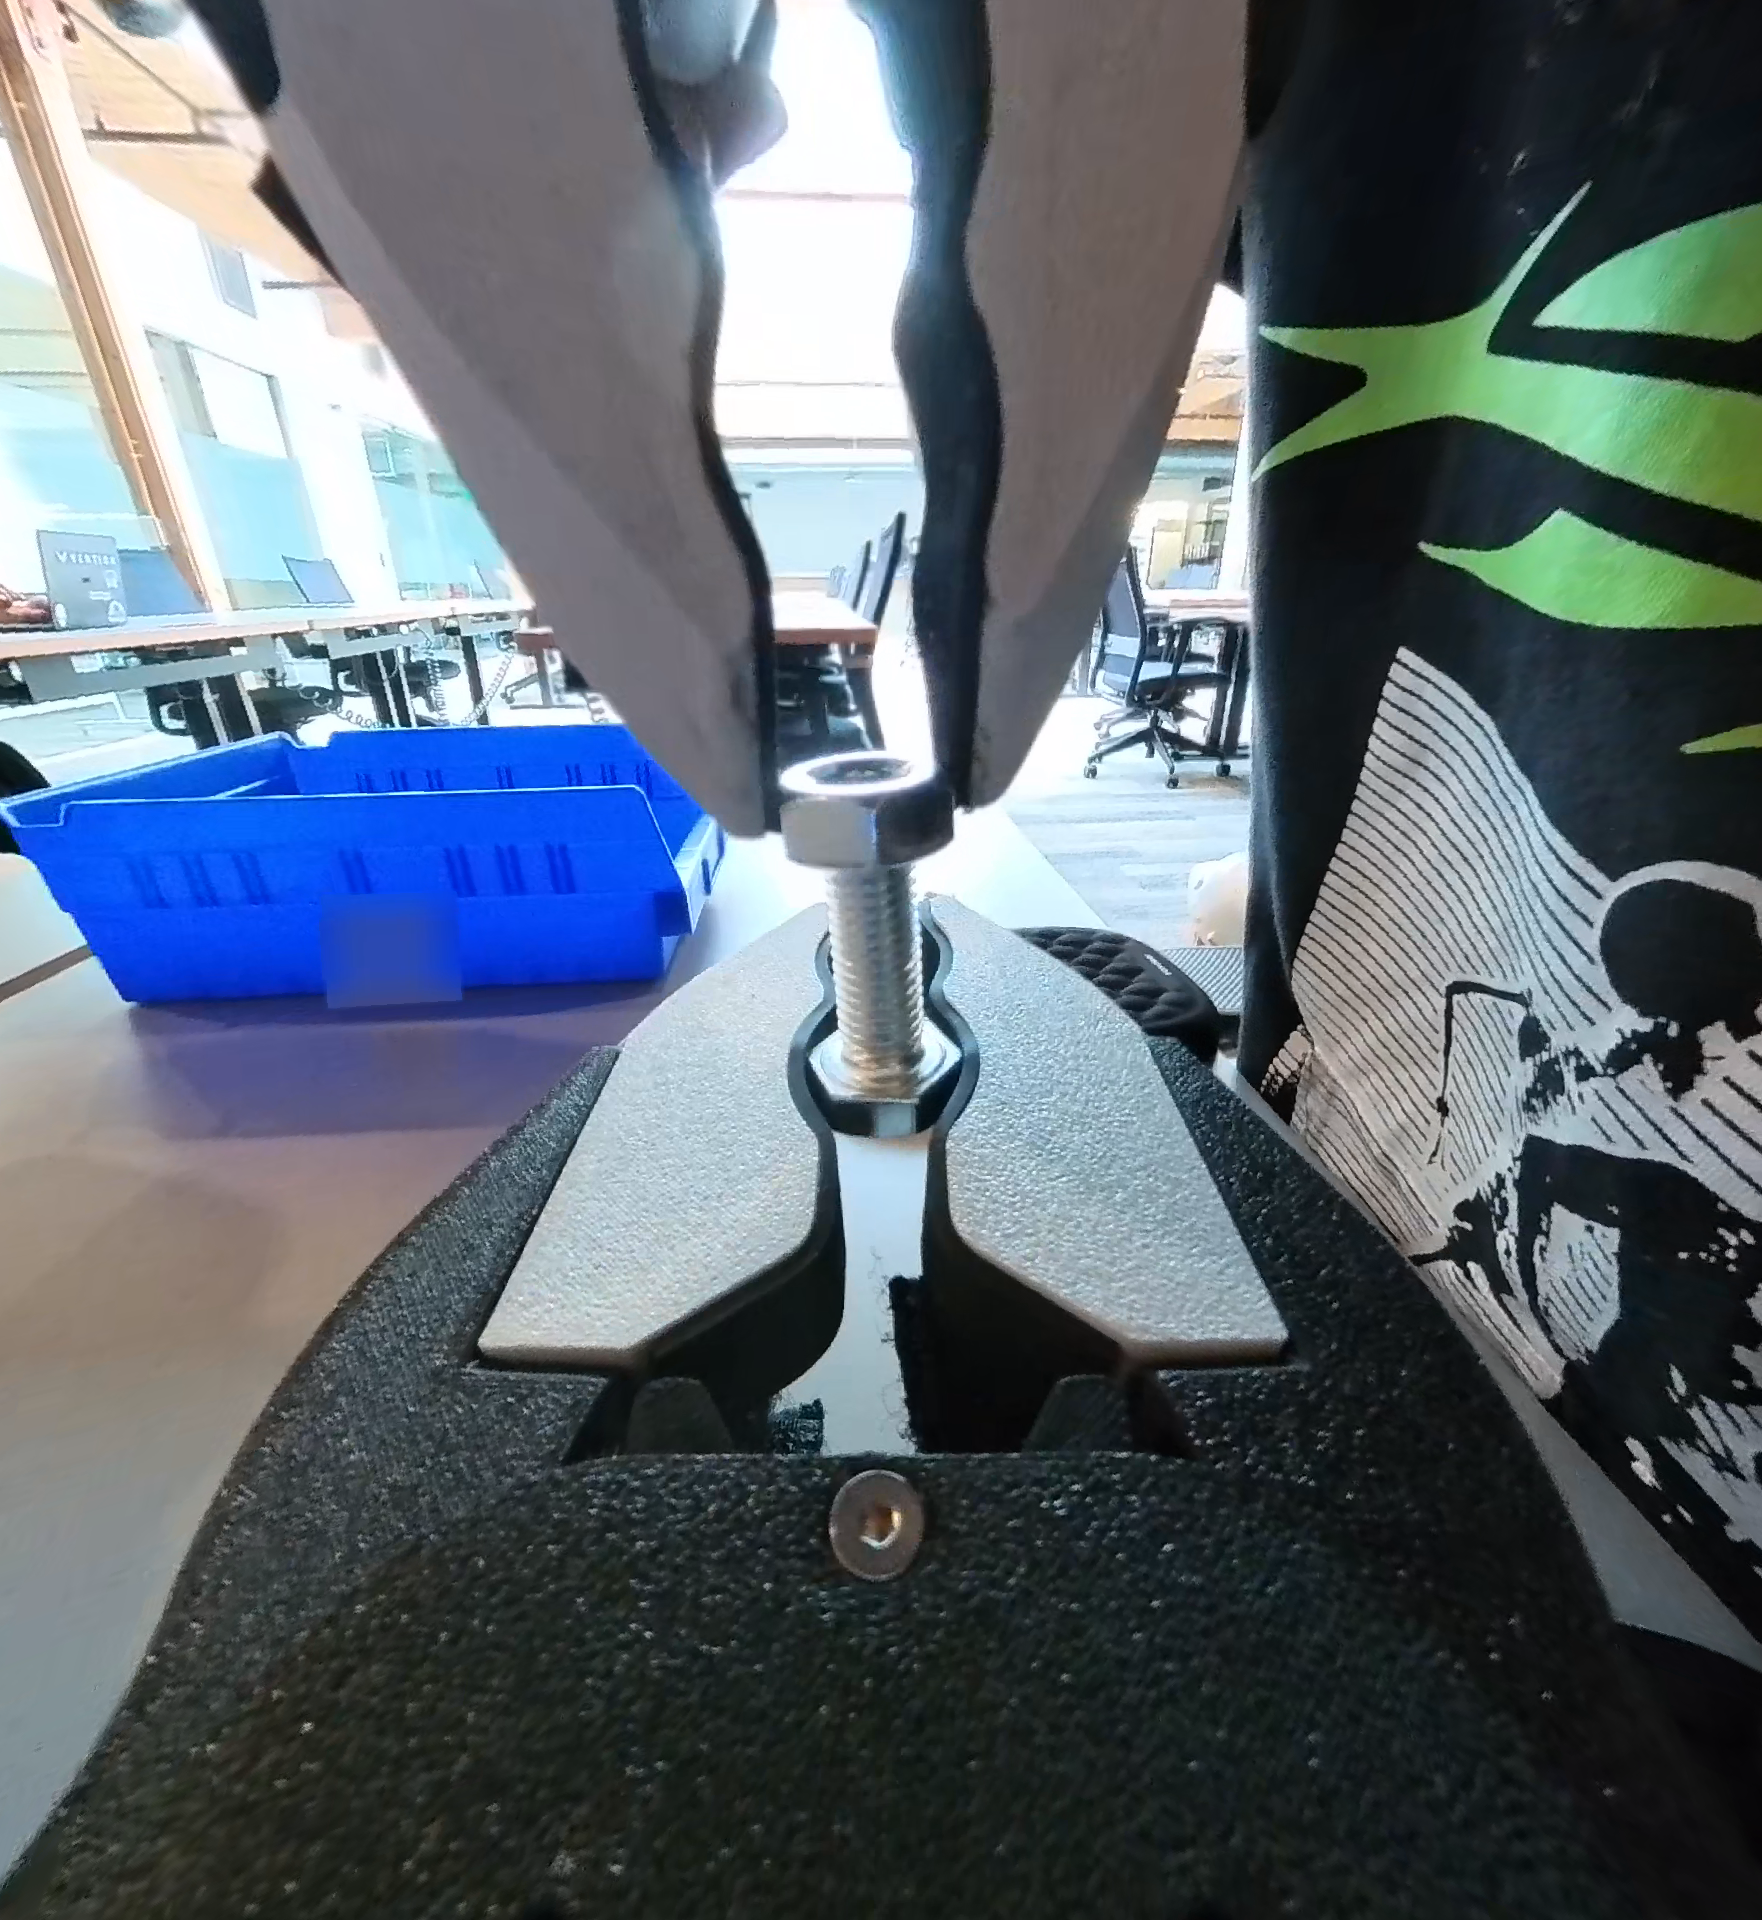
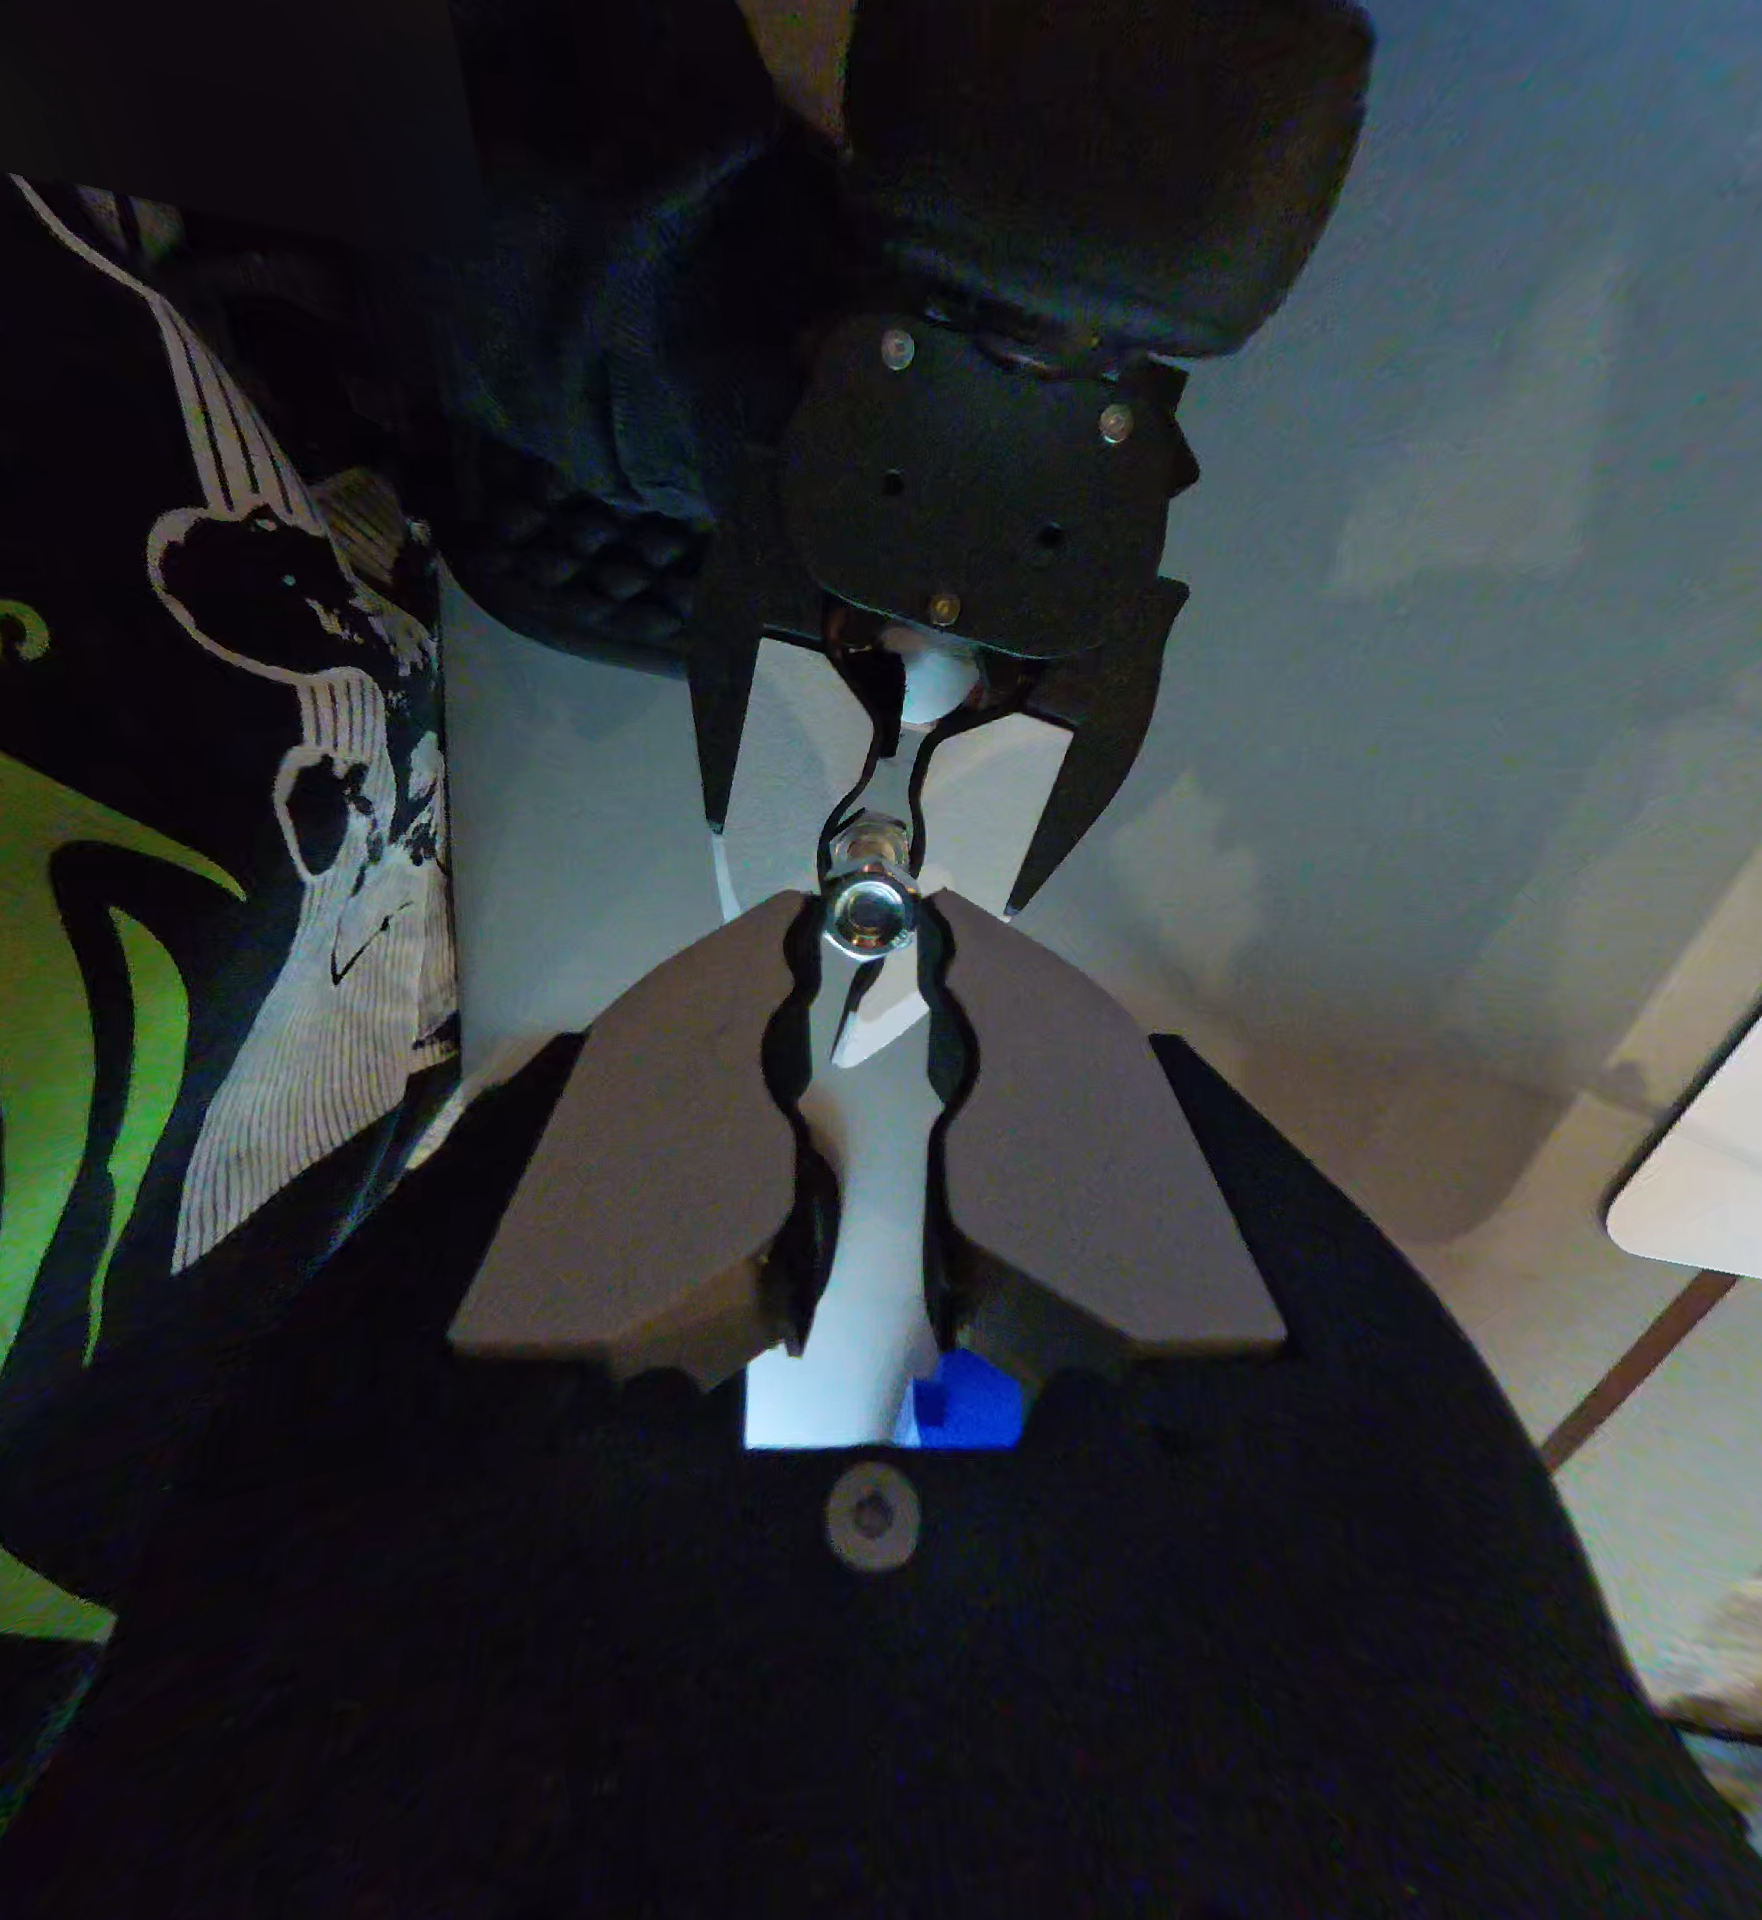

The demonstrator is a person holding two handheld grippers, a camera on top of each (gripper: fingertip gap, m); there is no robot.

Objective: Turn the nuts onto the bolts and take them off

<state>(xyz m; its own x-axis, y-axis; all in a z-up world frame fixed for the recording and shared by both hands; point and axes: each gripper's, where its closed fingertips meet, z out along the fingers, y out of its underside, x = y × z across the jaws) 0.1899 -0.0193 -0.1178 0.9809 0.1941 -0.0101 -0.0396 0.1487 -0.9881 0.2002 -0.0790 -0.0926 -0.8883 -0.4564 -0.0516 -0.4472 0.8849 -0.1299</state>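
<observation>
The steel bolt (image 1: 872, 966) runs lengthwise between the two pairs of jaws, held clear of the worktop (image 1: 129, 1143). The right gripper (image 2: 869, 904) is clamped on its hex head (image 1: 866, 816) at the very tips. The left gripper (image 1: 879, 914) is closed on what I take for the nut (image 1: 887, 1091), seated in a notch partway back from its tips, at the other end of the thread.

Both parts look rigid, smooth and heavy for their size, so they are likely to slip. The flats of the hexes are the safest hold, never the thread.

A person's black printed shirt (image 1: 1531, 727) hangs close to the right of the left jaws and could crowd a twist. A blue bin (image 1: 368, 873) sits on the worktop to their left, well apart.
</observation>
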